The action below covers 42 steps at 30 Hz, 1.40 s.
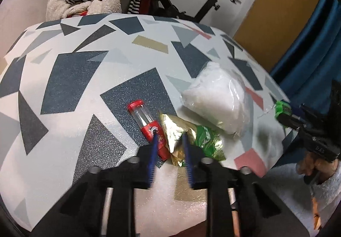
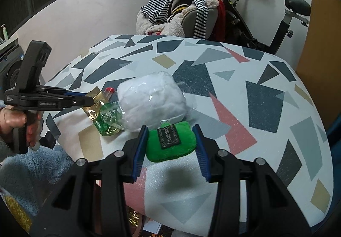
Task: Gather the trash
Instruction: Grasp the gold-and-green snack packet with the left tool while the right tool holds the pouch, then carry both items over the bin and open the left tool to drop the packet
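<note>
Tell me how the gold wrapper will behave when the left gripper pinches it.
The gold wrapper looks creased and thin, so it will probably crumple and weigh little. Its shiny foil may slip between the left gripper fingers. The red tube touching it might roll.

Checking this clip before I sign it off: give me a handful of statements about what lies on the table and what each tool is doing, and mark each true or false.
1. The right tool has its fingers either side of a green plush pouch. True.
2. The red-capped clear tube stands upright. False: it lies on its side on the table.
3. A gold foil wrapper lies between the tube and the bag of white stuffing. True.
4. The left tool has lifted the stuffing bag. False: the bag rests on the table; the left tool's open fingers are by the tube and foil.
5. The table is plain white. False: it is covered in coloured geometric shapes.
</note>
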Each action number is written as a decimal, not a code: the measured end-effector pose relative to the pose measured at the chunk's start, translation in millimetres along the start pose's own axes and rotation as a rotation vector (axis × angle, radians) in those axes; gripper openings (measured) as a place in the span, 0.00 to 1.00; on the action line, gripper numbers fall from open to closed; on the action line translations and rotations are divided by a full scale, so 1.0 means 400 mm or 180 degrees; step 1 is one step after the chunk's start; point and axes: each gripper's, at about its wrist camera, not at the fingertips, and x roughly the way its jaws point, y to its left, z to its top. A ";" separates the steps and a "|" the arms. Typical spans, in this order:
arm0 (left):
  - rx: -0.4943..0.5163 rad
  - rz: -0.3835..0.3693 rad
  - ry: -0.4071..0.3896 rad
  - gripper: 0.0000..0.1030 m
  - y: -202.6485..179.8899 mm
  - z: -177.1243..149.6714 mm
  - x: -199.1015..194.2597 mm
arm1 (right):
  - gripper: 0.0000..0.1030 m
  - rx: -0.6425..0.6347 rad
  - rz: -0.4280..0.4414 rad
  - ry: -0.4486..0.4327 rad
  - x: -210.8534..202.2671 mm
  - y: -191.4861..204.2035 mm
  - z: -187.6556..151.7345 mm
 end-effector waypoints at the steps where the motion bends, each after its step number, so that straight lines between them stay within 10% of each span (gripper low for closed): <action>1: 0.0047 0.0039 0.0013 0.13 -0.002 0.000 0.003 | 0.43 -0.0004 -0.0001 0.0005 0.000 0.001 -0.001; 19: 0.0423 -0.0068 -0.0335 0.06 -0.063 -0.009 -0.165 | 0.43 -0.0106 0.0026 -0.0144 -0.058 0.057 0.007; 29: 0.0678 -0.0254 -0.0445 0.05 -0.093 -0.144 -0.288 | 0.43 -0.0134 0.0175 -0.0264 -0.115 0.119 -0.010; 42: 0.0864 -0.0453 0.0273 0.06 -0.137 -0.385 -0.138 | 0.43 -0.0317 0.0261 -0.0088 -0.110 0.211 -0.094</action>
